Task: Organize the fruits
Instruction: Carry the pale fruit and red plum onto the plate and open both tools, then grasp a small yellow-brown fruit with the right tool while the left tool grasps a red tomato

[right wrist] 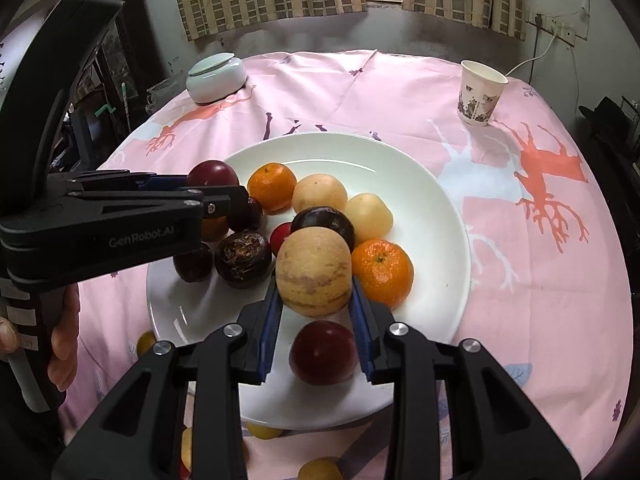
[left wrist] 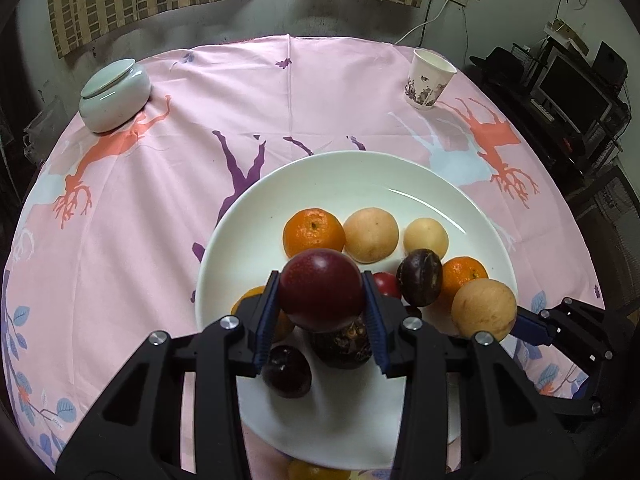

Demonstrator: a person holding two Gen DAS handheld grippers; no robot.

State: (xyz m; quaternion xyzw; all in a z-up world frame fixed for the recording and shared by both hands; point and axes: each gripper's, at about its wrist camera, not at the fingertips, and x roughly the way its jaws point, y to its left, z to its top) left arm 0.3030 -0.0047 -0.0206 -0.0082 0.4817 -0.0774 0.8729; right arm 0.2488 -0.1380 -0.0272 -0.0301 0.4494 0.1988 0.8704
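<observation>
Clearly clamped: left claw (left wrist: 322, 300) with blue pads pressed to both sides of a dark red plum (left wrist: 321, 290), held above the near-left part of the white plate (left wrist: 280, 188). Likewise right claw (right wrist: 314, 304) closed on a tan, streaked round fruit (right wrist: 314, 271), held over the near half of the same plate.

On the plate in the left wrist view: mandarin (left wrist: 313, 232) toward the far side, pale yellow fruit (left wrist: 371, 234) just beside it, a smaller yellow fruit (left wrist: 425, 237) next along. Nearer: dark purple plum (left wrist: 420, 277), second mandarin (left wrist: 466, 276) partly hidden behind it, small red fruit (left wrist: 387, 285) peeking between. Below the held plum: a wrinkled dark brown fruit (left wrist: 344, 346) and another dark plum (left wrist: 287, 371), both resting on the plate.

Seen from the right wrist: a red plum (right wrist: 323, 353) lying on the plate directly under the right claw, between its fingers. Off the plate's near edge, on the pink printed cloth (right wrist: 540, 280) covering the bench: several small yellow fruits (right wrist: 320, 469), partly hidden by the claw body.

Far side of the bench: pale green lidded jar (left wrist: 114, 94) at left, paper cup (left wrist: 429, 79) at right, well apart.
</observation>
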